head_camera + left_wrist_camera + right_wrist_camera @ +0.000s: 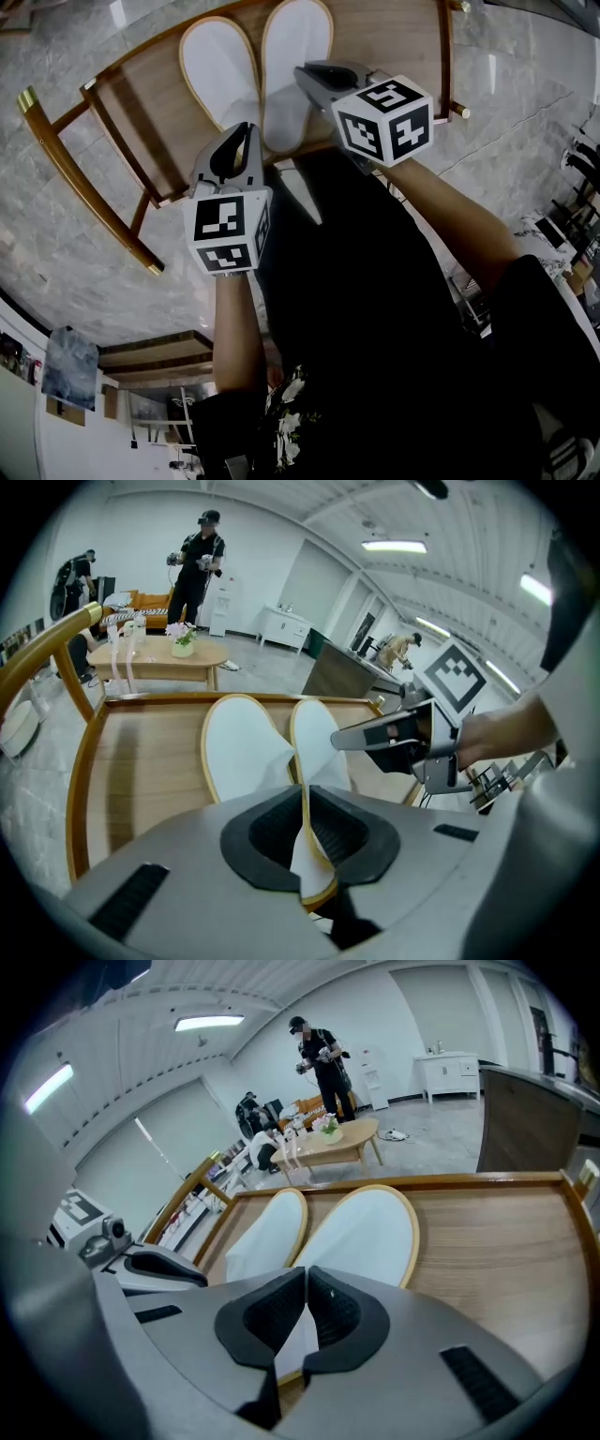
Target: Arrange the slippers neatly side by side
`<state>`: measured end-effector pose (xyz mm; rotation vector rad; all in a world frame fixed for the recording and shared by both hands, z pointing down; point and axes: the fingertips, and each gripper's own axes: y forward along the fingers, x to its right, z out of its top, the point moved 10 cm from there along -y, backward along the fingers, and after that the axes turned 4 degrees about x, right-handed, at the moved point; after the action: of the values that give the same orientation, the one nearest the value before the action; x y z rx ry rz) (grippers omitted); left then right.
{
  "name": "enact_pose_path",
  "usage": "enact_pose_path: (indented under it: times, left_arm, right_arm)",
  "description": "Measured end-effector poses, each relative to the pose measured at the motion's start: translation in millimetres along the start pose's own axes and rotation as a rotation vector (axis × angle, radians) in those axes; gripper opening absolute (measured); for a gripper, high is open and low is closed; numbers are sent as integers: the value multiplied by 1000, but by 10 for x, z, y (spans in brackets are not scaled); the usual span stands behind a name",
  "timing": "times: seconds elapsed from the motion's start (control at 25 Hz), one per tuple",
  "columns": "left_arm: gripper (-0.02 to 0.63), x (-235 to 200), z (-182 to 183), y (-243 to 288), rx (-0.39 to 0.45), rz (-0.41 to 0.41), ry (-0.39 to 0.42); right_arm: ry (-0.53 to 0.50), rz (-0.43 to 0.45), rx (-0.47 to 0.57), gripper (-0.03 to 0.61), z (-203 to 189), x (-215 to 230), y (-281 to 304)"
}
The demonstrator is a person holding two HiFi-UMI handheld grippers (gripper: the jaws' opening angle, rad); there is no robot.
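Two white slippers with yellow trim lie side by side on a wooden rack shelf, the left slipper touching the right slipper. My left gripper is at their heel ends. In the left gripper view it is shut on a yellow-trimmed rim at the seam between the slippers, seemingly the right slipper's inner edge. My right gripper reaches over the right slipper. In the right gripper view it is shut on white fabric of the right slipper. Both heels are hidden under the grippers.
The shelf has raised wooden side rails and a curved wooden frame on the left, over a grey marble floor. Far off stand a low table and a person.
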<state>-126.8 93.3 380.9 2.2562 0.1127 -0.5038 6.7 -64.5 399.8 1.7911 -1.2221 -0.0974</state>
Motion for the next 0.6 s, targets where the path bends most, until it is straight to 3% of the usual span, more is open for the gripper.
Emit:
enact_pose_path:
  times: [0.24,0.36,0.6]
  left_arm:
    - [20,99,-8,54,1,-4,-12]
    - [20,95,-7,51,1,6,-17]
    - [20,79,-39,19,1,21,-25]
  right_arm:
    - [-231,-8,-56,8,102,155,-112]
    - [-331,33,-95,8,153,103,-53]
    - [-339,64,-98,8,123,-38,101]
